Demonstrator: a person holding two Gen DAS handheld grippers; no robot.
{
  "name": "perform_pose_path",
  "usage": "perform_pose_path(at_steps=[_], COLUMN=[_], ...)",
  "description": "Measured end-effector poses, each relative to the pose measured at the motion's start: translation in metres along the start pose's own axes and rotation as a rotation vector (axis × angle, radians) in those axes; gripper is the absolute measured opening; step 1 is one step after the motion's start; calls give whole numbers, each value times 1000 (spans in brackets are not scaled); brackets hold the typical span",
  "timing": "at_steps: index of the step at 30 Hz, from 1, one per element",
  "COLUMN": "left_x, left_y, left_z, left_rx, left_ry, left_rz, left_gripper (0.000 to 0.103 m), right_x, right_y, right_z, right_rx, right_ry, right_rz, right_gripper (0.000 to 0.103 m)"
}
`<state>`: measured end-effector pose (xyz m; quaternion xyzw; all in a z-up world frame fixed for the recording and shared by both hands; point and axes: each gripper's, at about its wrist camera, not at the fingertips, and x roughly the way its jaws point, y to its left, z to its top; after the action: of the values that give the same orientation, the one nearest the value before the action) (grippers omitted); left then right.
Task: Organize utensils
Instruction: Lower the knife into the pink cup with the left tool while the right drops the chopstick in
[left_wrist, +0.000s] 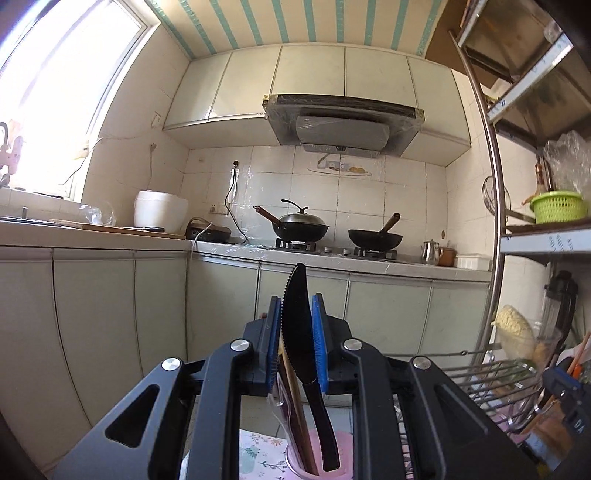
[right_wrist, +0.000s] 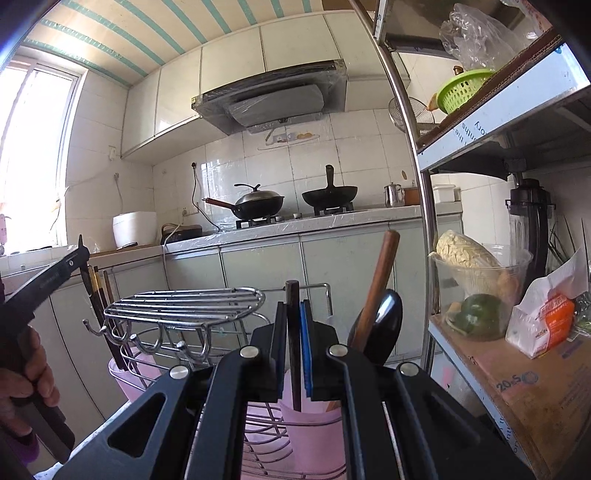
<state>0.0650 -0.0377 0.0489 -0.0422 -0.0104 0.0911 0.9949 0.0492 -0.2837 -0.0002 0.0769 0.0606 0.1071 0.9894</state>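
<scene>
Here, wire dish rack (right_wrist: 184, 301) to the fore, two pink cups in it. Left gripper (left_wrist: 298, 332) clamped on black serrated knife (left_wrist: 295, 314), blade up between the blue pads, handle down in pink cup (left_wrist: 343, 458). Right gripper (right_wrist: 294, 332) clamped on dark chopstick (right_wrist: 293, 332), upright between the fingers, lower end in second pink cup (right_wrist: 314, 421), beside wooden-handled ladle (right_wrist: 380, 321).
</scene>
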Motion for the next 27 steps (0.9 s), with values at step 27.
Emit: perform_pose_path(at_steps=[27], left_x=[-7], left_y=[-1], left_z=[-29], left_rx=[90], left_ry=[95], left_rz=[-96], left_gripper=[16], right_x=[-3], right_y=[5], right_z=[-15], right_rx=[24], right_ry=[102], right_rz=[-15], right_gripper=[7])
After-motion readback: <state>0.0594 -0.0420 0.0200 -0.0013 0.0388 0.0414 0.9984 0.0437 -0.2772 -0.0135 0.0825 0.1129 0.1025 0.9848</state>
